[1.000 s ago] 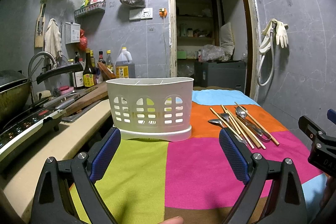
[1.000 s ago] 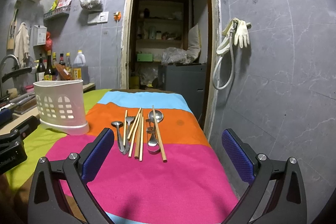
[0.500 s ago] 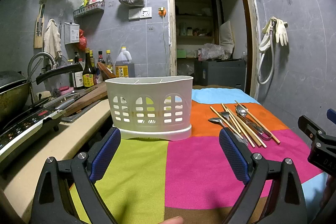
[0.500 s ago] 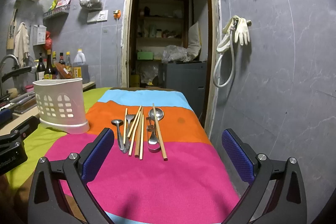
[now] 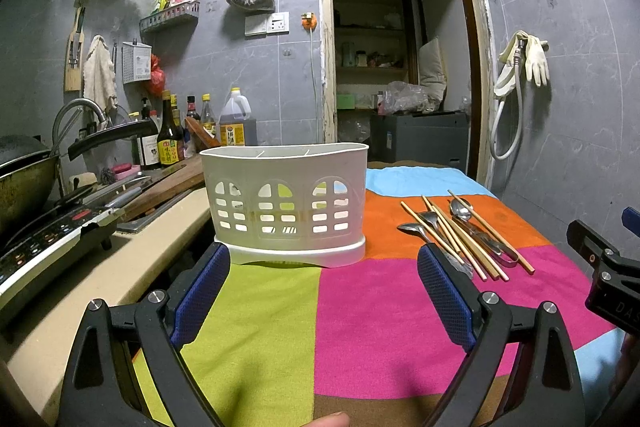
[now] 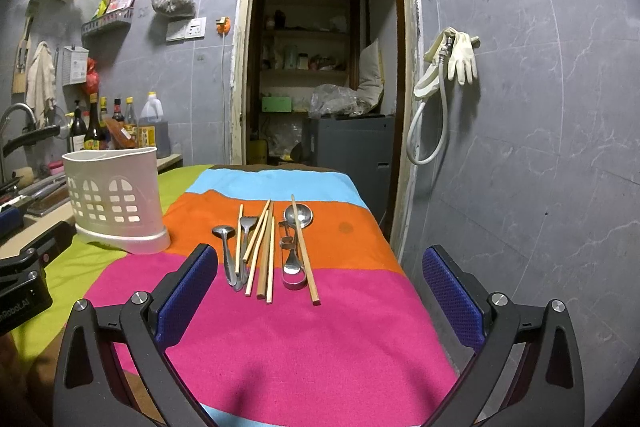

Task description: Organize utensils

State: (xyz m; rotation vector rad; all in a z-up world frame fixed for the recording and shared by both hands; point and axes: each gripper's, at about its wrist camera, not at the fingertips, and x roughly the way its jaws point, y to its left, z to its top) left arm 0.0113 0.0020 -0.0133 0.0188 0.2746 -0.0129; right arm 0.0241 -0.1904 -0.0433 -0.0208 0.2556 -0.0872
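Both grippers, left and right, hung spread and empty above the cloth. Utensils lay beside the caddy. Best to pinch one chopstick mid-length, clear of its neighbours.

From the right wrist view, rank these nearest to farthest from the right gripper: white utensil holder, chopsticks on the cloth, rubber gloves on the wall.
1. Chopsticks: straight ahead of the right gripper, on the cloth.
2. White utensil holder: farther back, to the left.
3. Rubber gloves: farthest, high on the right-hand wall.
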